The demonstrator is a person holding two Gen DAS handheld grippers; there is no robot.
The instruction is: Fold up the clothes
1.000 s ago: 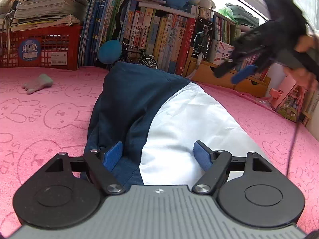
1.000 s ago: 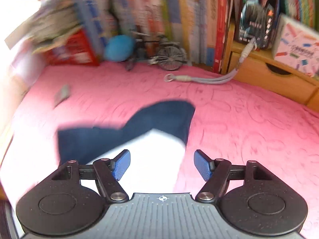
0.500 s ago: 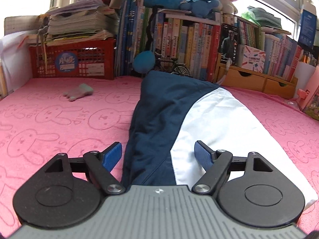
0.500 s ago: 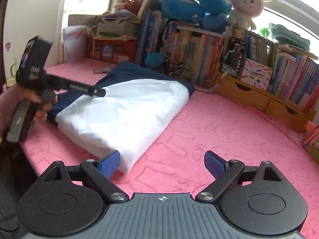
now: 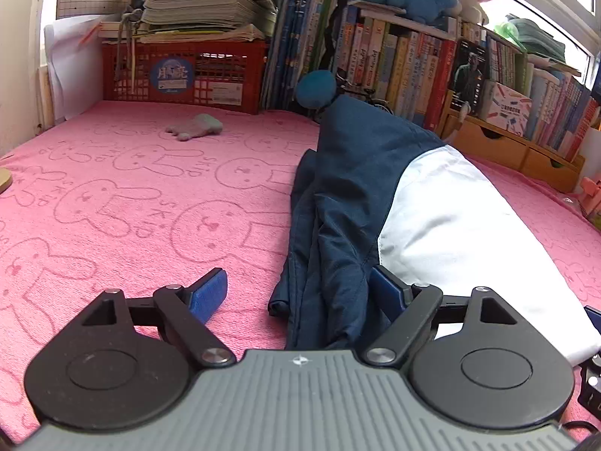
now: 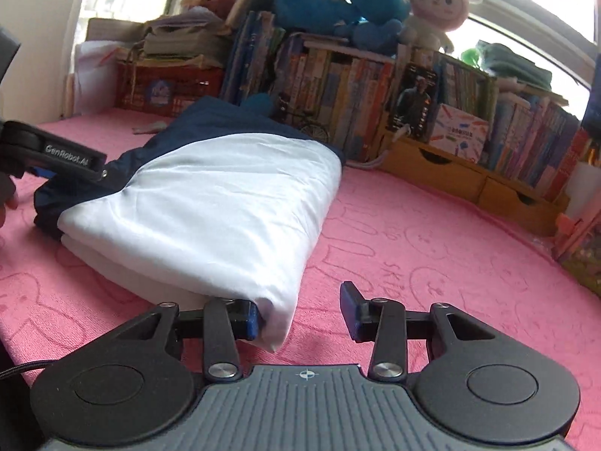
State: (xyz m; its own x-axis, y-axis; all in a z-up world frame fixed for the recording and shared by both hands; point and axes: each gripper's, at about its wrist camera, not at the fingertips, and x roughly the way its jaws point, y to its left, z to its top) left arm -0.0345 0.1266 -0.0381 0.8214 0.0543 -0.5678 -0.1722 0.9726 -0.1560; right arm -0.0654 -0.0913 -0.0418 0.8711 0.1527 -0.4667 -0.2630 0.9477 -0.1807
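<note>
Since a second ago I've dropped both grippers to the near end of the folded navy-and-white garment [image 6: 210, 203] — its long axis runs straight ahead on the pink bed [image 5: 131, 203], left gripper [image 5: 296, 293] released astride the navy edge, right gripper [image 6: 300, 312] released at the white corner.

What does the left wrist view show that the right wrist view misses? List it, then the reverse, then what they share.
Only the left wrist view: the navy sleeve edge bunched between the open left hand-held gripper.

Only the right wrist view: the white folded corner between the open right hand-held gripper, and the pale pink plush doll's face.

Both: the navy-and-white folded garment, pink bunny-print blanket, red plastic crate, and row of books.
</note>
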